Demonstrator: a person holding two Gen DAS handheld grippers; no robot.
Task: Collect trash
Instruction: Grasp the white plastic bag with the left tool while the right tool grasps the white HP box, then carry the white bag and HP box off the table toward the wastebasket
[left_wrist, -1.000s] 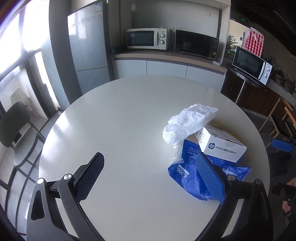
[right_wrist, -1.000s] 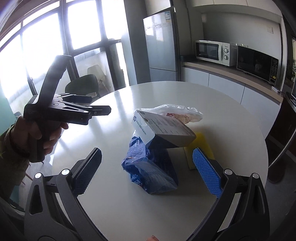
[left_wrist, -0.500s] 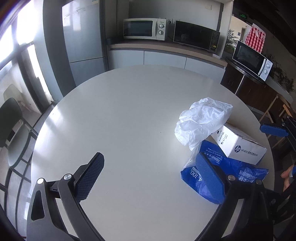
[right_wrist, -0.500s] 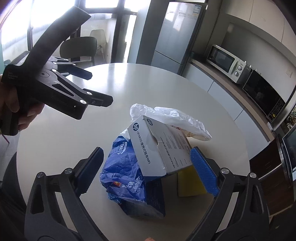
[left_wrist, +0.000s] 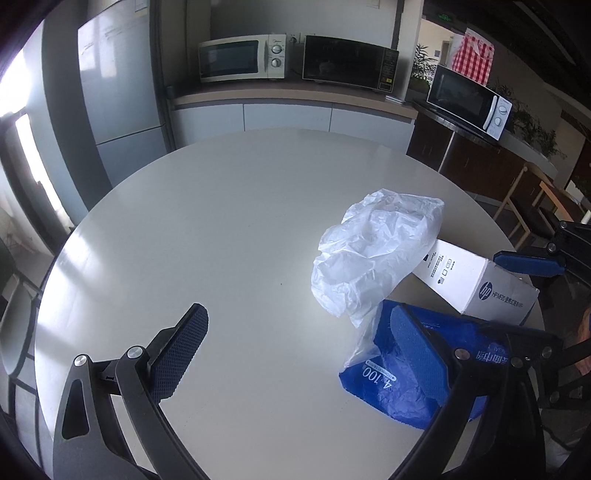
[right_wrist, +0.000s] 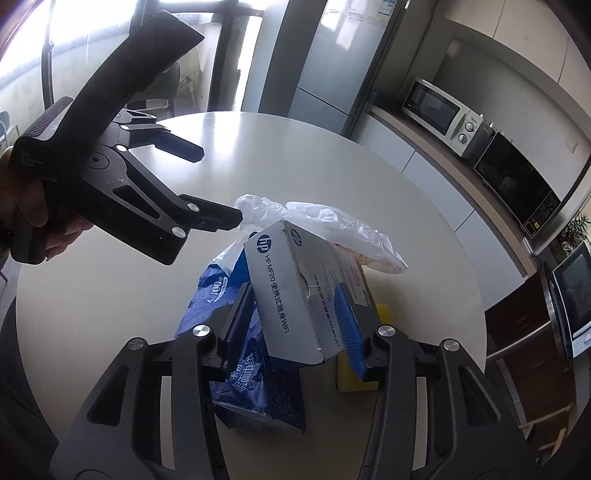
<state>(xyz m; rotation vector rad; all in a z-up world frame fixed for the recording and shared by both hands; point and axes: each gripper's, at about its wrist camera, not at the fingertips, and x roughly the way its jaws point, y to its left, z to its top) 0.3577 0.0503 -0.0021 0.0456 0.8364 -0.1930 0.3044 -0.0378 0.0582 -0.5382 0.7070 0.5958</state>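
Note:
A pile of trash lies on the round white table (left_wrist: 203, 221). It holds a crumpled white plastic bag (left_wrist: 373, 254) (right_wrist: 332, 225), a white HP box (left_wrist: 480, 284) (right_wrist: 288, 288) and a blue plastic package (left_wrist: 391, 380) (right_wrist: 255, 376). A yellow block (right_wrist: 354, 376) lies under the box's right end. My right gripper (right_wrist: 291, 317) is closing, and its pads touch the box's two sides near its front end. My left gripper (left_wrist: 299, 332) (right_wrist: 212, 184) is open just left of the pile. Its right finger hangs over the blue package with nothing between the pads.
A hand (right_wrist: 33, 221) holds the left gripper at the left of the right wrist view. Beyond the table stand a fridge (left_wrist: 114, 92), a counter with microwaves (left_wrist: 240, 59) and chairs (left_wrist: 532, 206). The table's edge curves close behind the pile.
The right gripper's jaws narrowed from wide open to the sides of the HP box. The left gripper came lower and nearer to the pile, staying open.

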